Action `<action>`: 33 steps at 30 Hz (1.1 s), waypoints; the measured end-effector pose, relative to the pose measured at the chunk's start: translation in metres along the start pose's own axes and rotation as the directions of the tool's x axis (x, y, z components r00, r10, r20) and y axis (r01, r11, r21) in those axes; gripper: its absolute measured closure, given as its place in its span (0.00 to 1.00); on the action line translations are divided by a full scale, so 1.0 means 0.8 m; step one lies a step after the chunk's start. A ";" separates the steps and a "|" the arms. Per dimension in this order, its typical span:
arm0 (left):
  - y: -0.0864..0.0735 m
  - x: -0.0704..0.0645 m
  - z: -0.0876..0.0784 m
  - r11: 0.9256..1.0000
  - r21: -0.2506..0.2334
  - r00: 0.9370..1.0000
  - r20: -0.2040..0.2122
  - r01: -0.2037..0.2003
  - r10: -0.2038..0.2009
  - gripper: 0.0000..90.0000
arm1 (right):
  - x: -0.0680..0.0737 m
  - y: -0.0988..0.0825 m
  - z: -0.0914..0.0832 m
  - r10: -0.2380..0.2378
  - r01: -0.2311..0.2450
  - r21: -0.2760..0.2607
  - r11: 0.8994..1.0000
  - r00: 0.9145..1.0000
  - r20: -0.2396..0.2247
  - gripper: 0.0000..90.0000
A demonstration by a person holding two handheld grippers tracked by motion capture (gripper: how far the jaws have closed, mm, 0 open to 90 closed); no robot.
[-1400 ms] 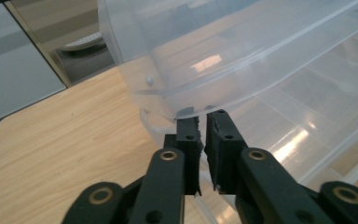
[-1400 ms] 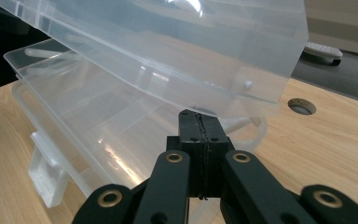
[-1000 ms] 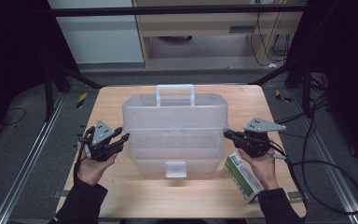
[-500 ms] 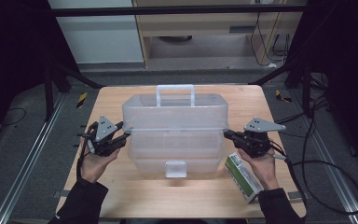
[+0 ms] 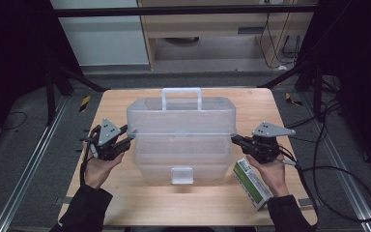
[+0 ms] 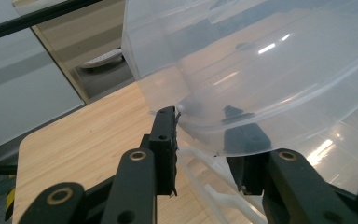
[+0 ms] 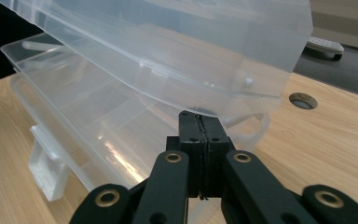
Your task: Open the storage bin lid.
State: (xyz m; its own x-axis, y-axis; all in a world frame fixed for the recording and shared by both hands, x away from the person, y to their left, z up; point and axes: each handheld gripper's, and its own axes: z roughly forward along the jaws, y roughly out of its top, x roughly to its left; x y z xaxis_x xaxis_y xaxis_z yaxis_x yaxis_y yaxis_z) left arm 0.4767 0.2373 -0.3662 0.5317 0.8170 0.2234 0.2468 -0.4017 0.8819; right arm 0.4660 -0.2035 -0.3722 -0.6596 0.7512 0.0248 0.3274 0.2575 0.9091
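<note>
A clear plastic box stands mid-table, its handled lid (image 5: 181, 116) raised above the base (image 5: 181, 162). My left gripper (image 5: 128, 139) is at the lid's left end. Its jaws have just been closing and still stand apart, with the lid's corner (image 6: 270, 60) between them. One fingertip (image 6: 168, 121) touches the rim, and the other shows through the plastic. My right gripper (image 5: 234, 140) is at the box's right end. It is shut with nothing in it, and its tip (image 7: 199, 122) sits just under the lid's edge (image 7: 168, 42), above the base (image 7: 98, 121).
A green and white carton (image 5: 252, 183) lies on the wooden table (image 5: 198, 208) under my right hand. The box's latch (image 5: 182, 175) hangs at the front of the base. A cable hole (image 7: 303, 100) lies in the tabletop beyond the box. Cables trail off at the right.
The left gripper has edged slightly up and in toward the lid's left end. The right gripper, the box and the carton have not moved.
</note>
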 end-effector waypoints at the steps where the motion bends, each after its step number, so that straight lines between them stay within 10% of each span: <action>1: 0.000 0.000 0.000 1.000 0.001 1.000 0.000 0.001 -0.001 0.72 | 0.000 0.000 0.000 -0.001 0.001 0.006 1.000 1.000 0.007 0.99; 33: 0.000 -0.002 -0.001 1.000 0.019 1.000 -0.008 0.000 0.000 0.73 | -0.002 -0.027 0.019 0.019 -0.033 0.209 0.977 0.997 0.072 0.74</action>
State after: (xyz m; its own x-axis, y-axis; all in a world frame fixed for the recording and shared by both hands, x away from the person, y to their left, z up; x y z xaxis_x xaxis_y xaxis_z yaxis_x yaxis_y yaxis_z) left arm 0.4748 0.2361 -0.3665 0.5252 0.8202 0.2267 0.2619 -0.4093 0.8740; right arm 0.4701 -0.2009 -0.3985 -0.6033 0.7974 0.0118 0.4833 0.3537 0.8008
